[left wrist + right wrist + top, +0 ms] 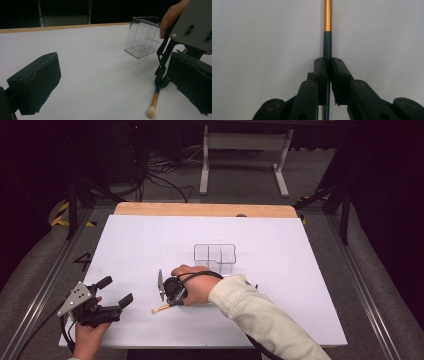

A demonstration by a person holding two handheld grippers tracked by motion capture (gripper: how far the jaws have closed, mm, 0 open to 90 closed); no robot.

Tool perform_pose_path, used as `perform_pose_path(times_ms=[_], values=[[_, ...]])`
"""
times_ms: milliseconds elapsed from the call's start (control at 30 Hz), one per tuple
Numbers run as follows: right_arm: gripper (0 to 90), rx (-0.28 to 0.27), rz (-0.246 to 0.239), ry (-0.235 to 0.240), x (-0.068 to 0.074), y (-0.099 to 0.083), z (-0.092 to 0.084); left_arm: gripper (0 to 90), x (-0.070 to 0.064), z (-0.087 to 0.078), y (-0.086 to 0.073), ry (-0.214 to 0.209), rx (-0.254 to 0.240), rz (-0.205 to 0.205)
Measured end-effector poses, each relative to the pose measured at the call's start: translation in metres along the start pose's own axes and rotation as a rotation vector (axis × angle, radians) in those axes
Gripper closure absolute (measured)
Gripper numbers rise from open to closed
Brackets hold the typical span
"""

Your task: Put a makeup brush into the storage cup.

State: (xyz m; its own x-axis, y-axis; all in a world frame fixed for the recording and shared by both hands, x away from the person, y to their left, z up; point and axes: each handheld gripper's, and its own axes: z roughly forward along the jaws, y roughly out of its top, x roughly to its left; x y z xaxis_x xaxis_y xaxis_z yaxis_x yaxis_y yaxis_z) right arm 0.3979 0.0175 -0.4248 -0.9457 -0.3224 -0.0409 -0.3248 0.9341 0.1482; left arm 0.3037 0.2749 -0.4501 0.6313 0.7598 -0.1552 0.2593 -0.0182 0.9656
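While pinched, the slim gold-banded brush (327, 37) lies beside a clear box (215, 256).

No legible text, label, brand, number or sign appears in any view; faint pale marks on the brush handle (327, 107), at about 6 o'clock between the right gripper's jaws, are too small to read.

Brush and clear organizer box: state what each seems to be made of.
Brush: dark handle, probably painted wood or plastic; a shiny gold band that looks like metal from its sheen; pale, soft-looking tip, likely bristle or sponge. The right gripper is shut on its handle.
Organizer box: clear hard plastic, likely acrylic; the table shows through its glossy walls and dividers.
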Motion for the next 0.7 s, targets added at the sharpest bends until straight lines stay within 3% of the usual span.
perform_pose_path(times_ms=[400, 700], values=[[83.8, -0.002, 0.05, 0.007, 0.001, 0.0, -0.001, 0.3, 0.0, 0.0, 0.0, -0.001, 0.0, 0.0], [83.8, -0.023, 0.048, -0.008, 0.008, 0.003, -0.014, 0.3, 0.0, -0.001, 0.0, 0.002, -0.001, 0.002]])
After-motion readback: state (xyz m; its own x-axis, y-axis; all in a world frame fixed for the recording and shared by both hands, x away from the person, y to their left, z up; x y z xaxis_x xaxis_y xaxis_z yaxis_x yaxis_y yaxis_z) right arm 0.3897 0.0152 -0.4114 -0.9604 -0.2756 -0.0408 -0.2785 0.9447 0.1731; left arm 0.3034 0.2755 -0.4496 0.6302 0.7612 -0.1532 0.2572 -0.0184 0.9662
